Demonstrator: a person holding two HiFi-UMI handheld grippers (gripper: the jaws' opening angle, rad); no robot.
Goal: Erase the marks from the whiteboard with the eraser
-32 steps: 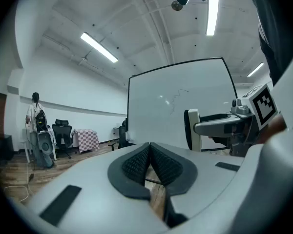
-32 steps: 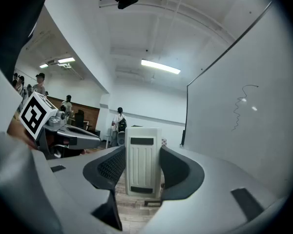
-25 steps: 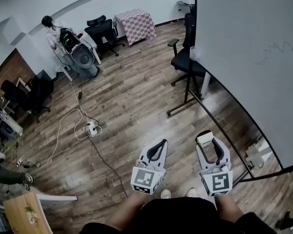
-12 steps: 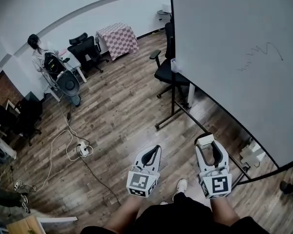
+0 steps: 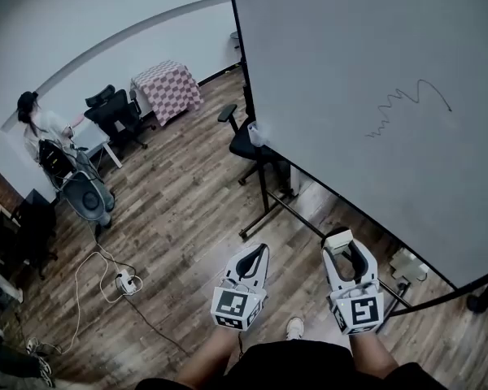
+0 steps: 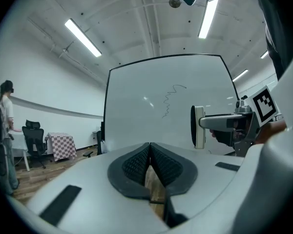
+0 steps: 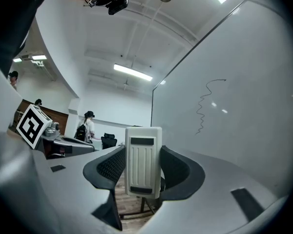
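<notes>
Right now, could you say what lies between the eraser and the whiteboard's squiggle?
Nothing: the right gripper view shows only bare whiteboard between the white ribbed plastic eraser and the dark wavy squiggle.

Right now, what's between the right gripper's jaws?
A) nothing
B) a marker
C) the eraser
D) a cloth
C: the right gripper is shut on the white ribbed eraser, which stands upright between its jaws in the right gripper view.
</notes>
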